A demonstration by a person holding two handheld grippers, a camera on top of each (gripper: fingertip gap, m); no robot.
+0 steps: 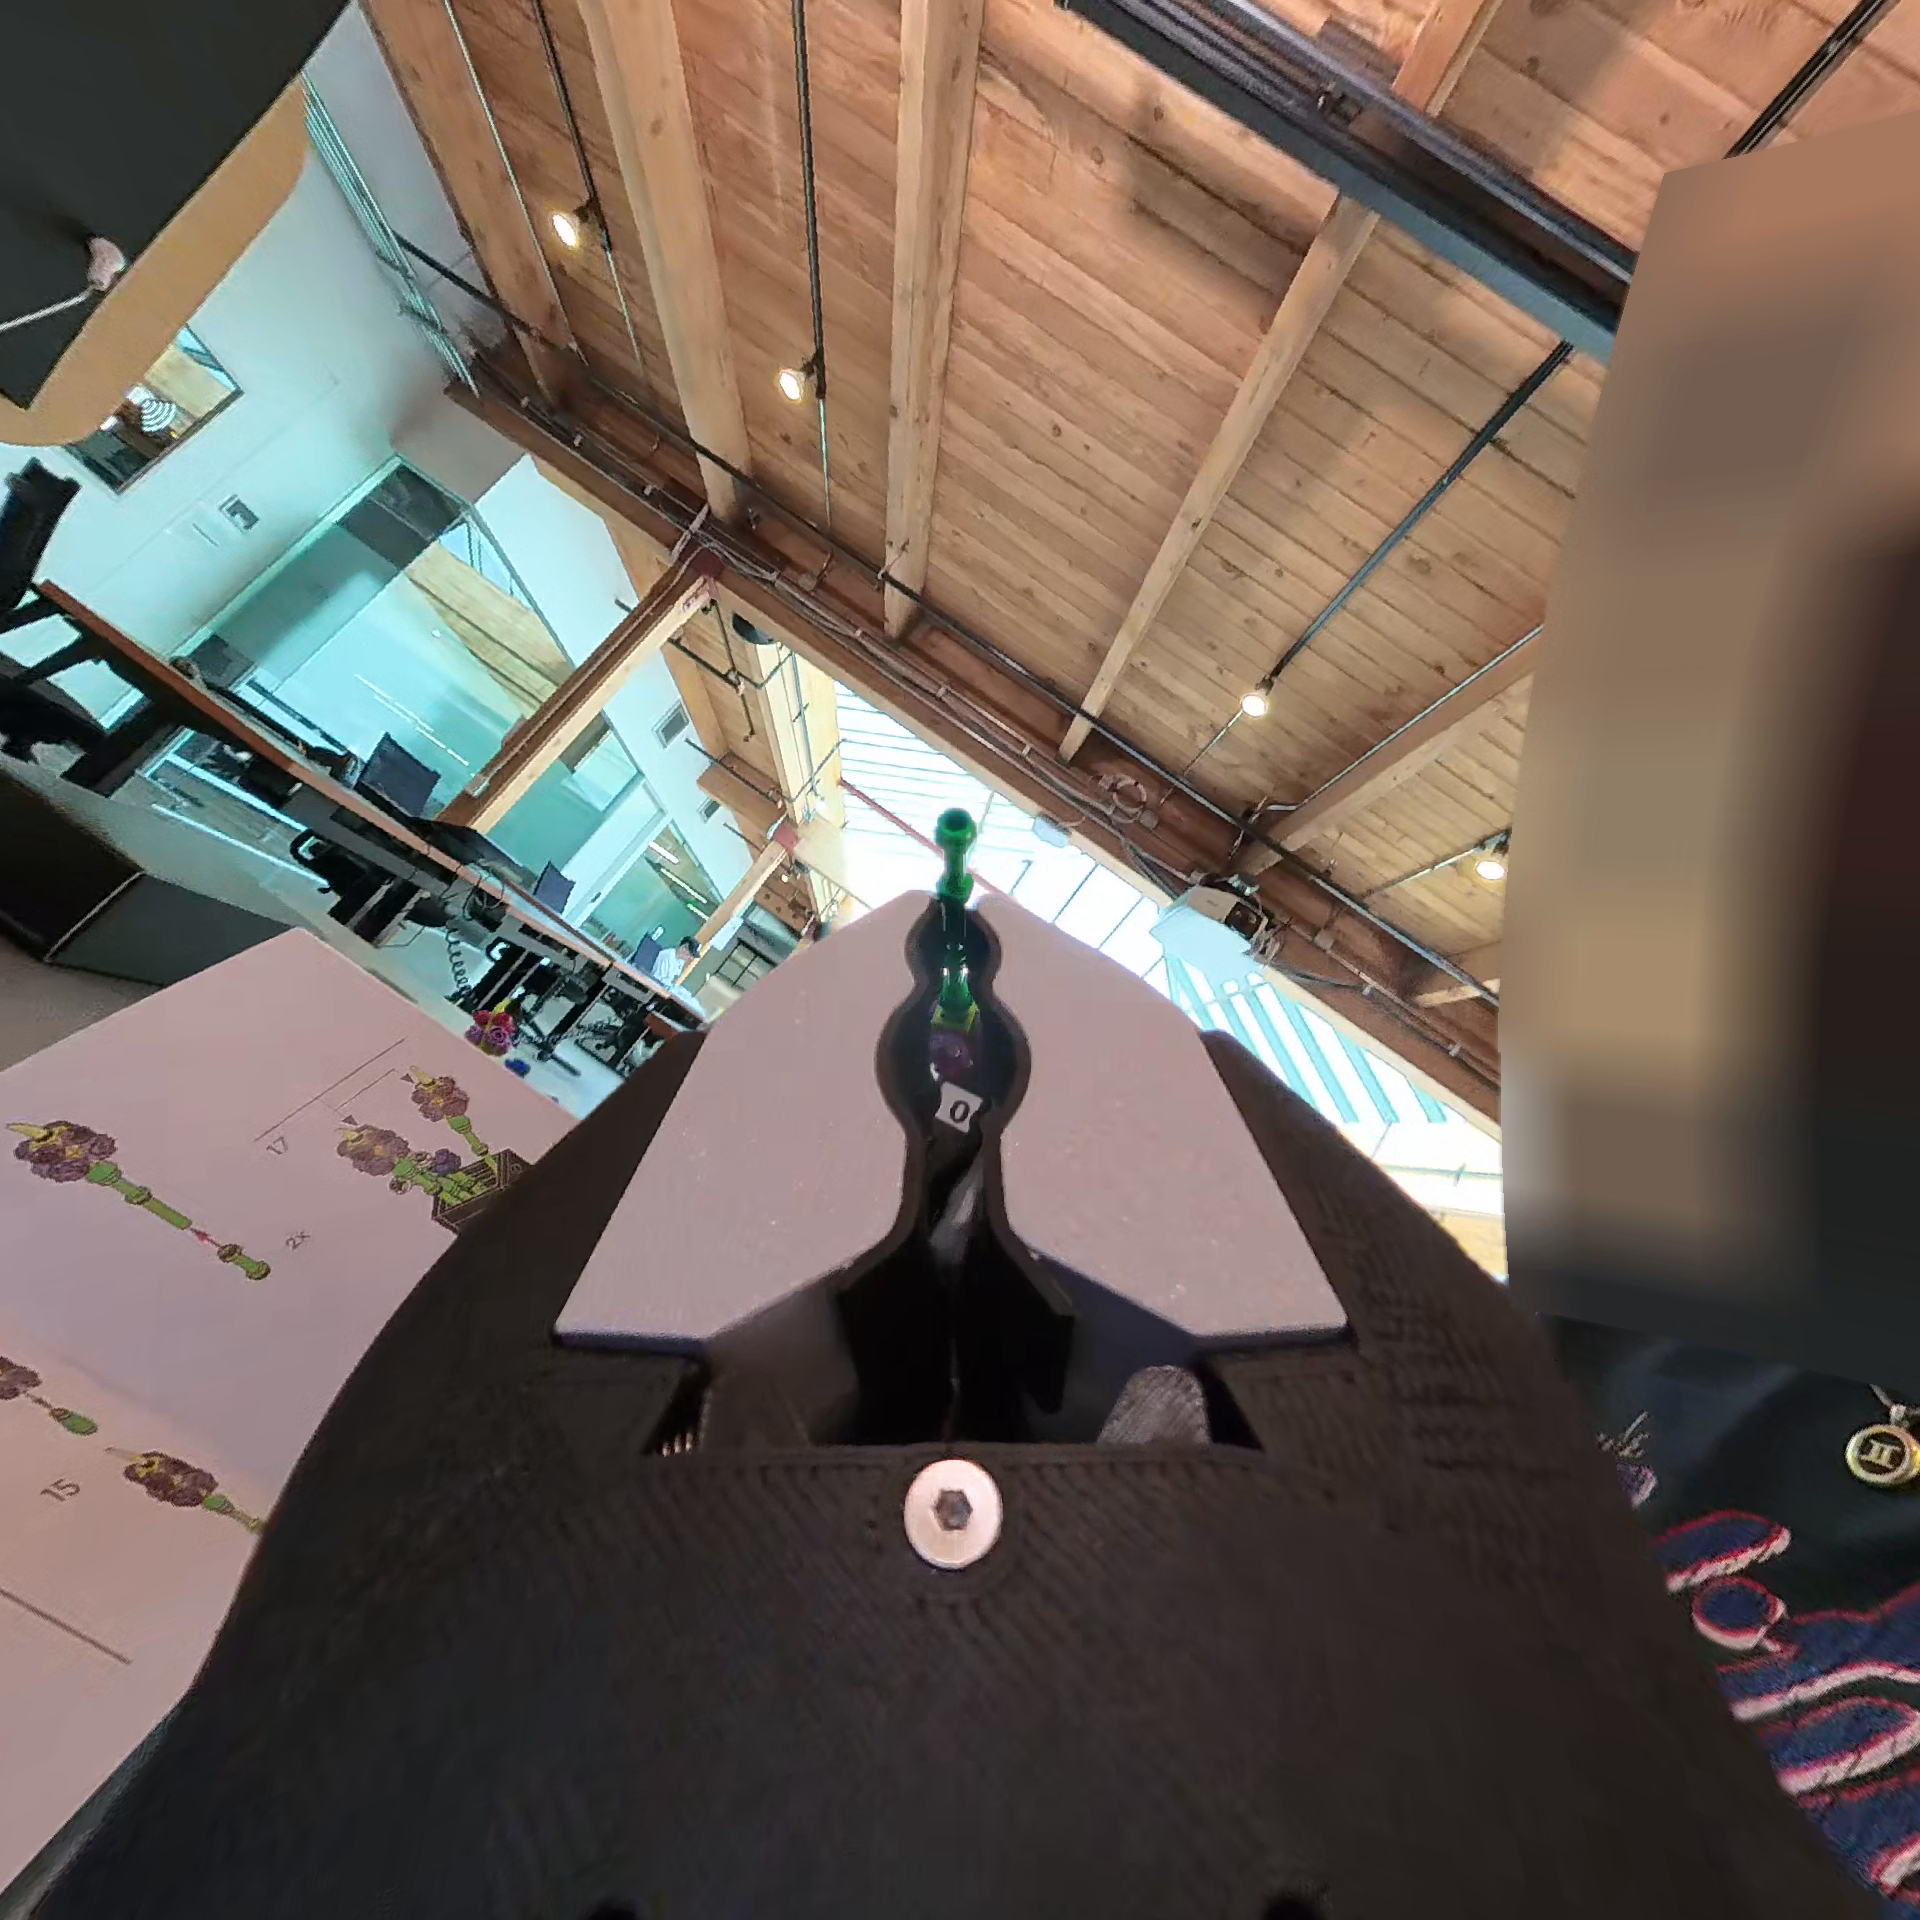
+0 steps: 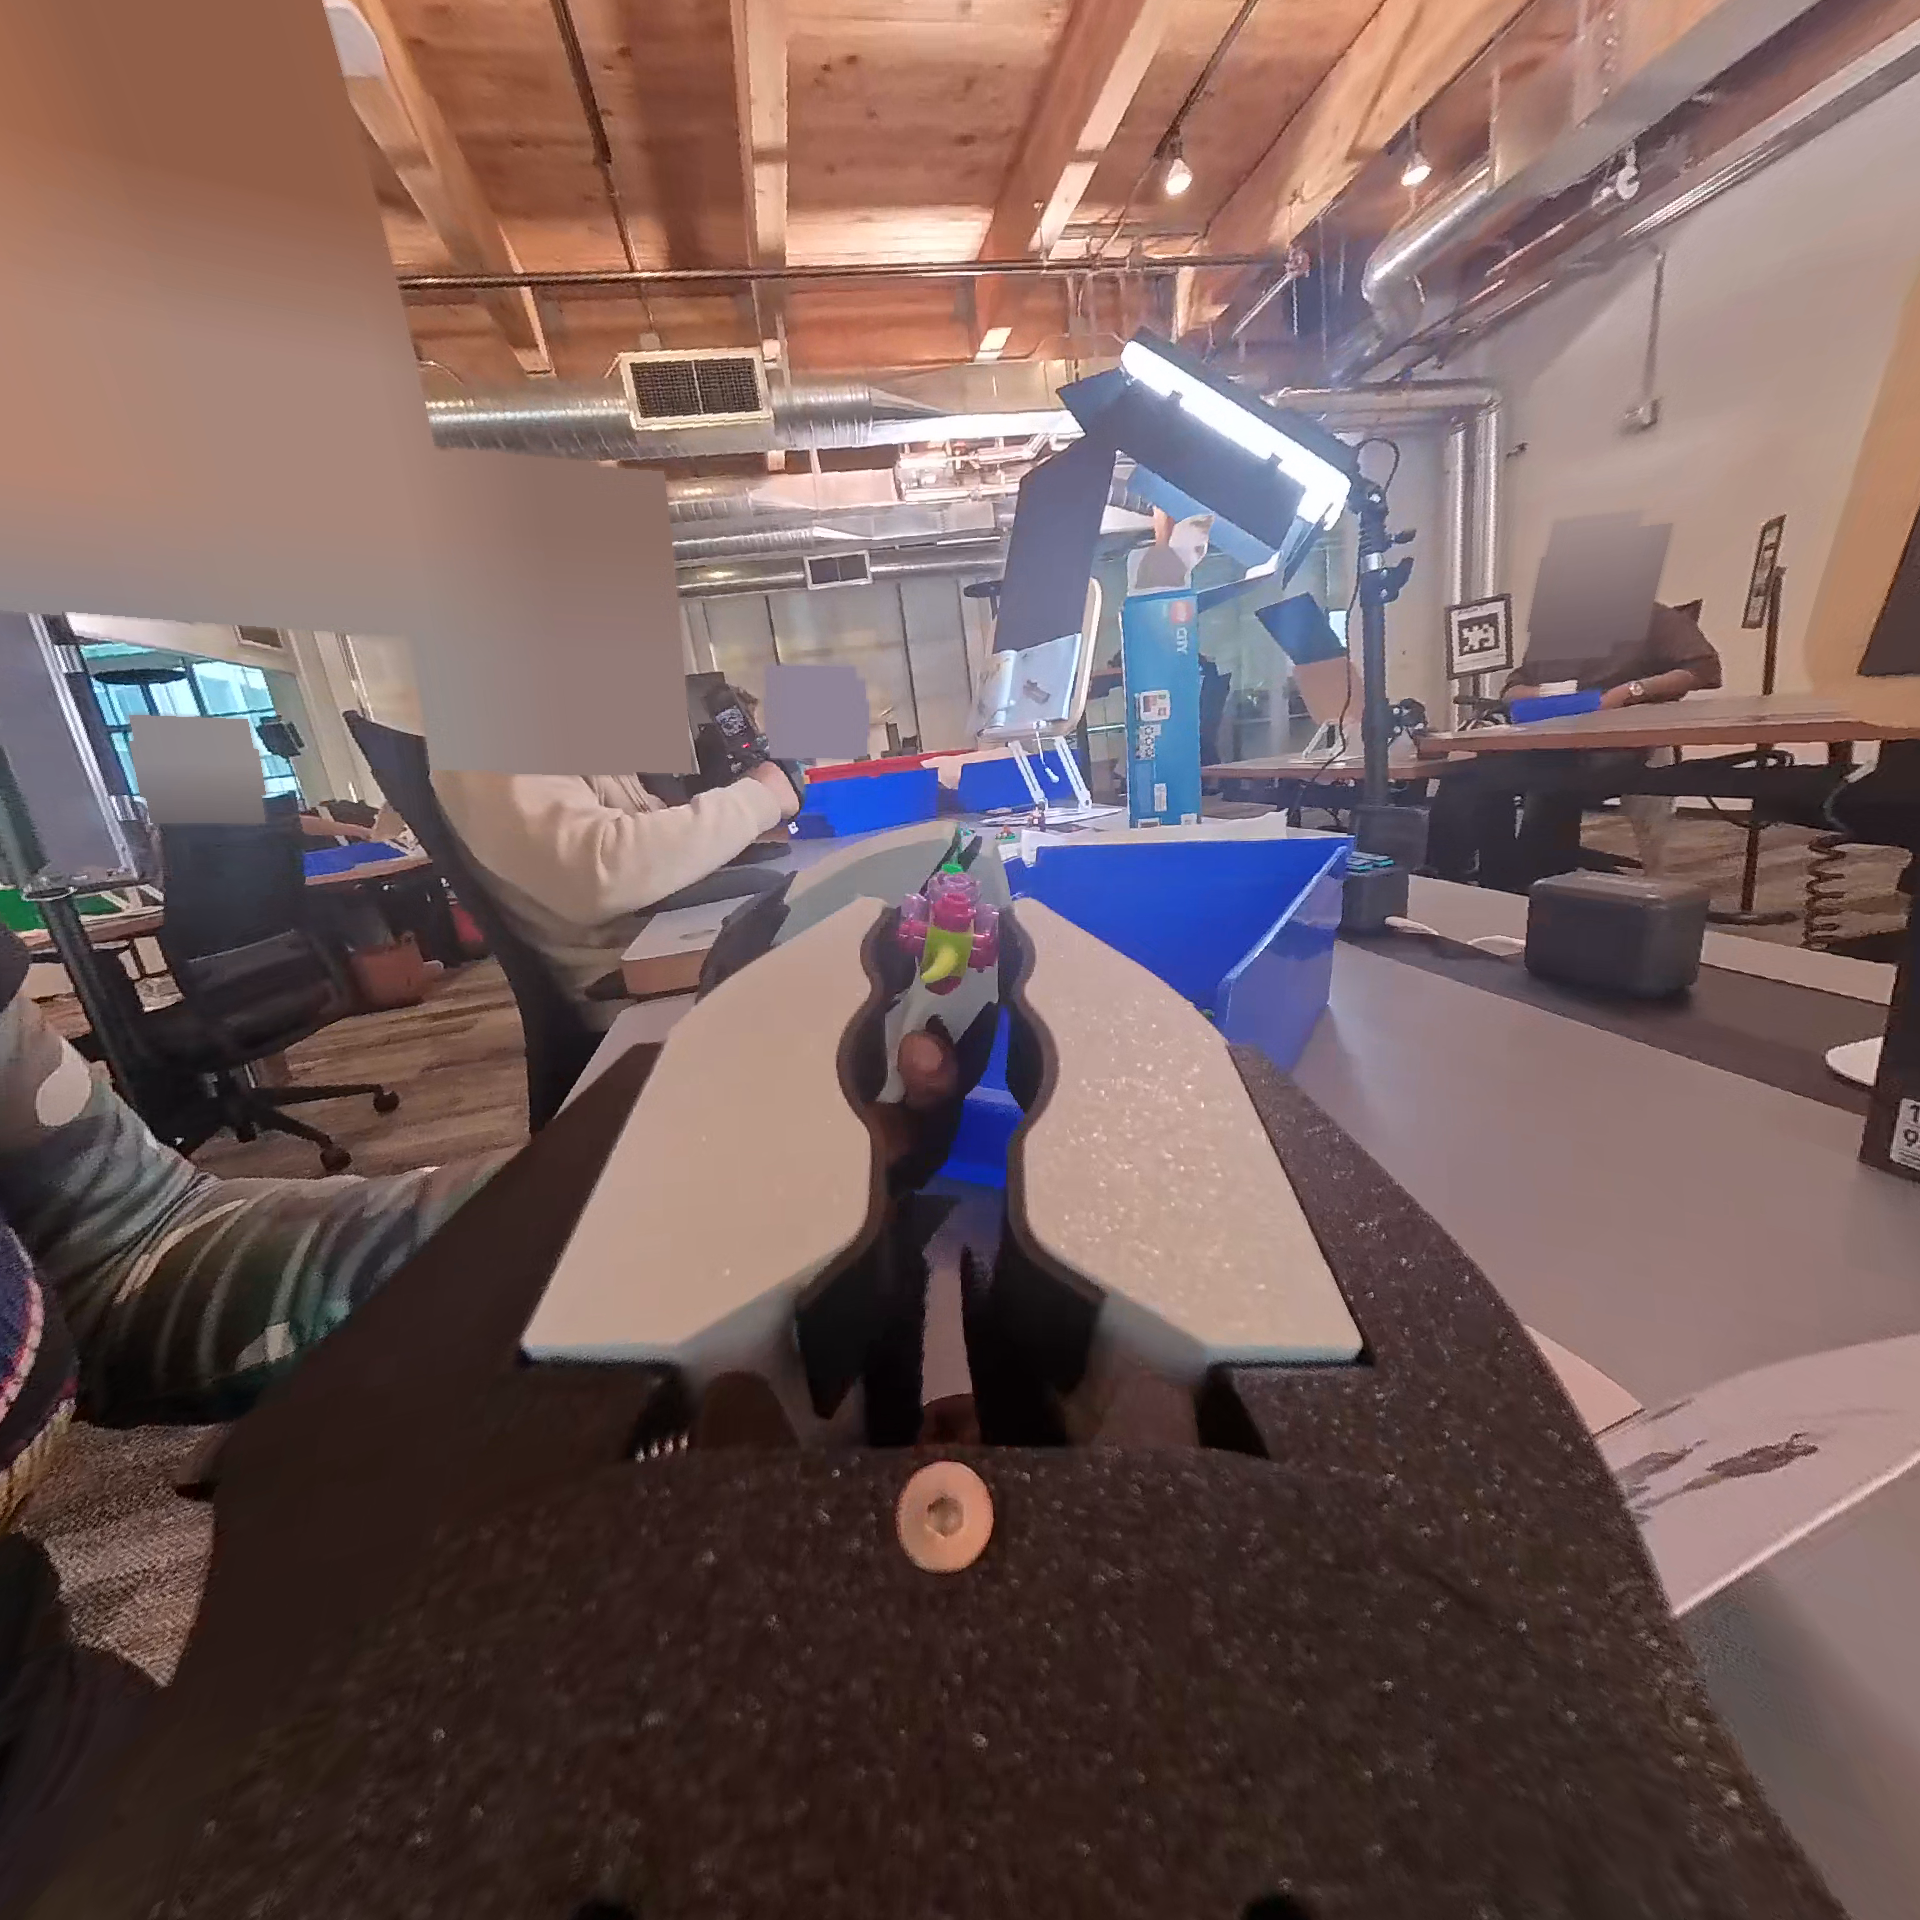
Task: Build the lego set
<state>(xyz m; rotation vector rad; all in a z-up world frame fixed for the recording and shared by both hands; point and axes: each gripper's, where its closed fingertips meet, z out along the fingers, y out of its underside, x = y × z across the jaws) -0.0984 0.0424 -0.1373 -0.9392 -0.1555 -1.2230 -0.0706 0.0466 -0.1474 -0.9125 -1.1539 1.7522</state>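
Green plastic is what I see first: a thin green stem (image 1: pixel 954 862) pokes out past the tips of my left gripper (image 1: pixel 954 914). Its two grey fingers (image 1: pixel 790 1122) are pressed nearly together and pinch the stem between them. Deeper in the gap sit a lime piece and something purple, touching the stem's lower end. This gripper points up at the wooden ceiling (image 1: pixel 1091 364). To the left lies the open instruction booklet (image 1: pixel 208 1195) with pictures of purple flowers on green stems.

My right gripper (image 2: pixel 943 925) is a little open, and I cannot tell if its fingers (image 2: pixel 1132 1143) touch anything. Between the tips I see a purple lego flower (image 2: pixel 948 925) with a lime petal. It seems to be held by the other gripper, which shows just behind. A blue bin (image 2: pixel 1268 935) stands on the grey table (image 2: pixel 1558 1122) just beyond.
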